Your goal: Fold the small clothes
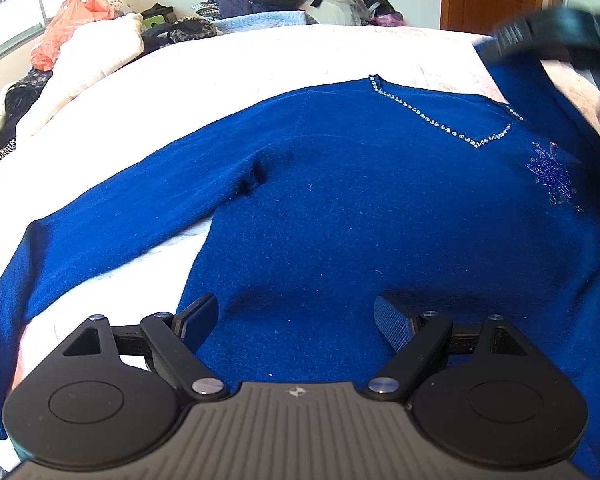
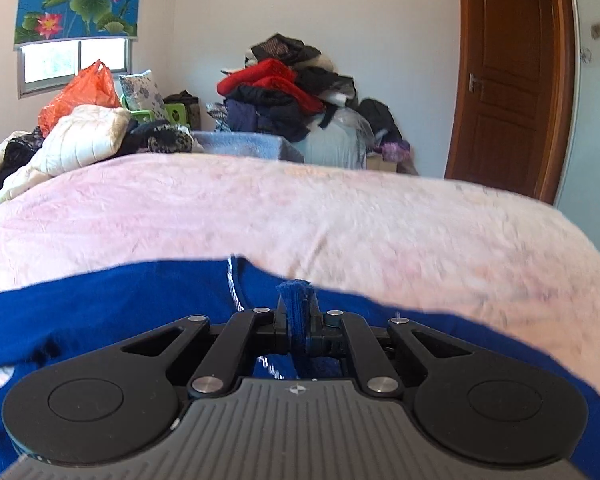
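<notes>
While the blue sweater lies front-up on the pink bed cover, the right gripper has its fingers nearly shut on a pinch of the sweater's cloth, and the left gripper hovers over the lower body with its fingers wide open, holding nothing. The step in hand seems to be the first fold of the right side, so the next move probably needs to carry this pinched part across the chest. The sweater's length runs away from the person, neckline toward the far edge of the bed, one sleeve stretched to the left.
</notes>
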Tool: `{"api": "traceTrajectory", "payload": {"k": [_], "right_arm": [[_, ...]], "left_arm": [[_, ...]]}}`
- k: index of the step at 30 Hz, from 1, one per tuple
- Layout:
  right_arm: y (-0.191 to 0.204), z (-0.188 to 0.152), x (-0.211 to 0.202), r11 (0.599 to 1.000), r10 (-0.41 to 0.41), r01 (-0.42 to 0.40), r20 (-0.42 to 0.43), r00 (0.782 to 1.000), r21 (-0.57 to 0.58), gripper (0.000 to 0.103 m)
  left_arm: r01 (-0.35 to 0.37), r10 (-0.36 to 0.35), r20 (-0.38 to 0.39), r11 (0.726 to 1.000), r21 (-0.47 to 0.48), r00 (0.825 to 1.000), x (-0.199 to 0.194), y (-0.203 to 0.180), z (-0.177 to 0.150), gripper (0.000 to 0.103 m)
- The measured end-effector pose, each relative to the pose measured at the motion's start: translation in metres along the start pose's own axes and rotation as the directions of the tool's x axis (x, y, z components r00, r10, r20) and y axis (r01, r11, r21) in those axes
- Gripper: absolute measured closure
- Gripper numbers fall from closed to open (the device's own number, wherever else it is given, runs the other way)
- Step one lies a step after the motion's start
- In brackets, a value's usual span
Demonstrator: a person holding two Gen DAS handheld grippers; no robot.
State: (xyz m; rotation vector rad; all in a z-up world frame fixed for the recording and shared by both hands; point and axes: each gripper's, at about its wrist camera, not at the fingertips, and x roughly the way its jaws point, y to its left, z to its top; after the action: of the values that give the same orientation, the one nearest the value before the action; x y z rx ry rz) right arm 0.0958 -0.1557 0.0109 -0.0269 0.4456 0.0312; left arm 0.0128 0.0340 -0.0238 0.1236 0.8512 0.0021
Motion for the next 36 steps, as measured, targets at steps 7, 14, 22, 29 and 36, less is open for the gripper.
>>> {"api": "traceTrajectory", "payload": {"k": [7, 14, 22, 29, 36], "right_arm": [[0.037, 0.034, 0.018, 0.997, 0.068, -0.067, 0.019, 0.998, -0.04, 0.093], [0.08, 0.033, 0.041, 0.985, 0.159, -0.162, -0.045, 0.986, -0.052, 0.093], [0.116, 0.022, 0.058, 0.968, 0.238, -0.244, -0.096, 0.966, -0.055, 0.093], [0.119, 0.0, 0.084, 0.956, 0.292, -0.292, -0.216, 0.932, 0.034, 0.087], [0.103, -0.009, 0.076, 0.892, 0.442, -0.402, -0.216, 0.871, 0.205, 0.062]], "left_arm": [[-0.018, 0.018, 0.005, 1.0, -0.014, 1.0, -0.002, 0.008, -0.001, 0.017], [-0.036, 0.035, -0.006, 0.998, -0.048, 0.999, 0.002, 0.024, -0.002, 0.017], [-0.046, 0.045, -0.017, 0.997, -0.062, 0.999, 0.003, 0.033, -0.004, 0.017], [-0.046, 0.045, -0.021, 0.997, -0.065, 0.999, 0.005, 0.036, -0.002, 0.017], [-0.049, 0.047, -0.022, 0.996, -0.074, 0.999, 0.004, 0.037, -0.002, 0.017]]}}
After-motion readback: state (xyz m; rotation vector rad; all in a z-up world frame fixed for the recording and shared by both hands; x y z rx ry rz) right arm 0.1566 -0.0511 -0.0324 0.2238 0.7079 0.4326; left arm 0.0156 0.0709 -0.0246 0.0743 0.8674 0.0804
